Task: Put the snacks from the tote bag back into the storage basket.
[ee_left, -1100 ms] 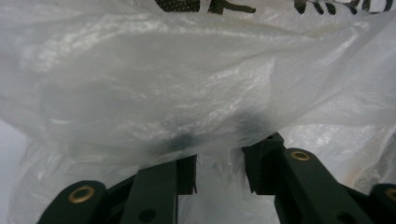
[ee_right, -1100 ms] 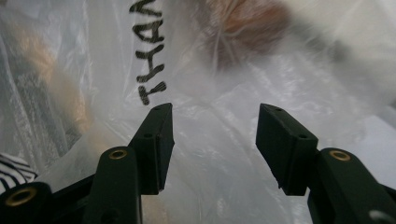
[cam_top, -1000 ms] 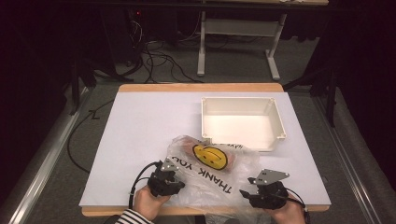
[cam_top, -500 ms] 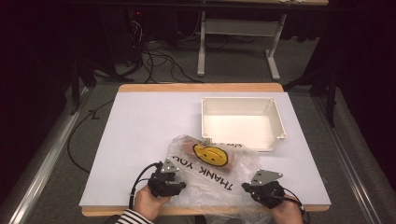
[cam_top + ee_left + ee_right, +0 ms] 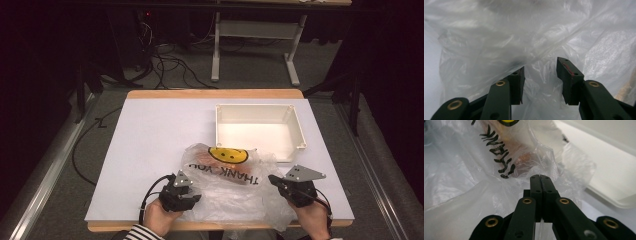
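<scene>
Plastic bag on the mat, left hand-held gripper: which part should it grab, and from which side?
Best bet is the loose film at the plastic bag's near-left edge, approached from the person's side. The left hand-held gripper already has its jaws apart with crumpled film between them, not pinched. The bulge under the smiley print holds something, so avoid that part. The right hand-held gripper is shut by the near-right edge.
</scene>
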